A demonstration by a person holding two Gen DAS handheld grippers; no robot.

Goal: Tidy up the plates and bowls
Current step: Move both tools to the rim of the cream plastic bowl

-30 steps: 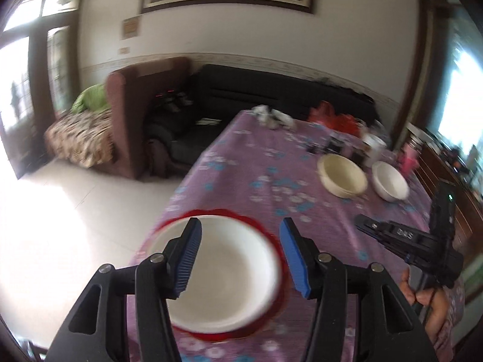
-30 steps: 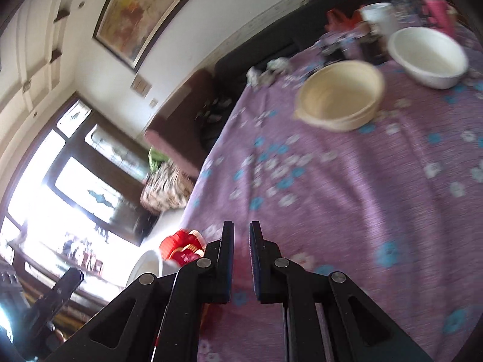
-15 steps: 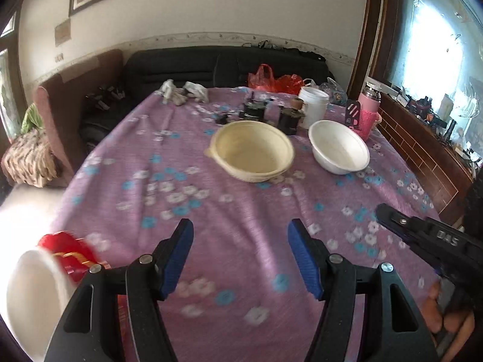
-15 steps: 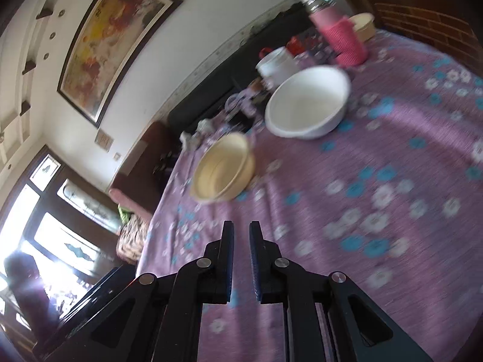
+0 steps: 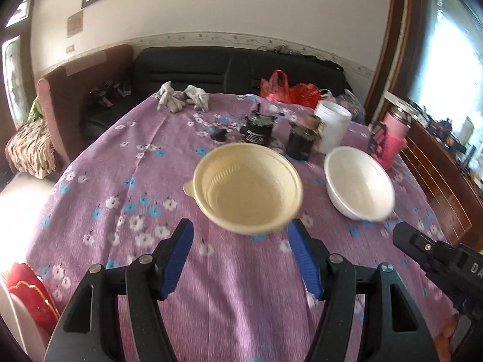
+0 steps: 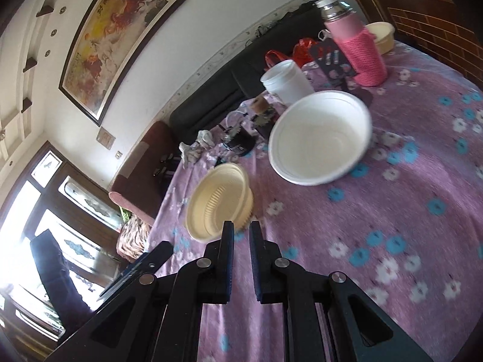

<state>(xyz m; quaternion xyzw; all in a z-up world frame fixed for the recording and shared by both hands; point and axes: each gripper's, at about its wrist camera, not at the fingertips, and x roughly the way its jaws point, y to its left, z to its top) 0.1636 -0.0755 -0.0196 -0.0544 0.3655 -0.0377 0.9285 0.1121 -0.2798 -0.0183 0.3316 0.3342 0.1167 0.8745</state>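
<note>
Ribbed bowl [image 5: 247,191] left of smooth bowl [image 5: 359,182]; jars [image 5: 279,134] apparently behind.

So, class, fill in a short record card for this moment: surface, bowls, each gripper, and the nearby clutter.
surface: table under a purple floral cloth
cream bowl: upright, empty, just ahead of the left gripper
white bowl: upright, empty, beside the cream bowl, apart from it
left gripper: open, holding nothing
right gripper: nearly closed, a narrow gap, holding nothing
clutter: pink flask, white tub, dark jars
</note>
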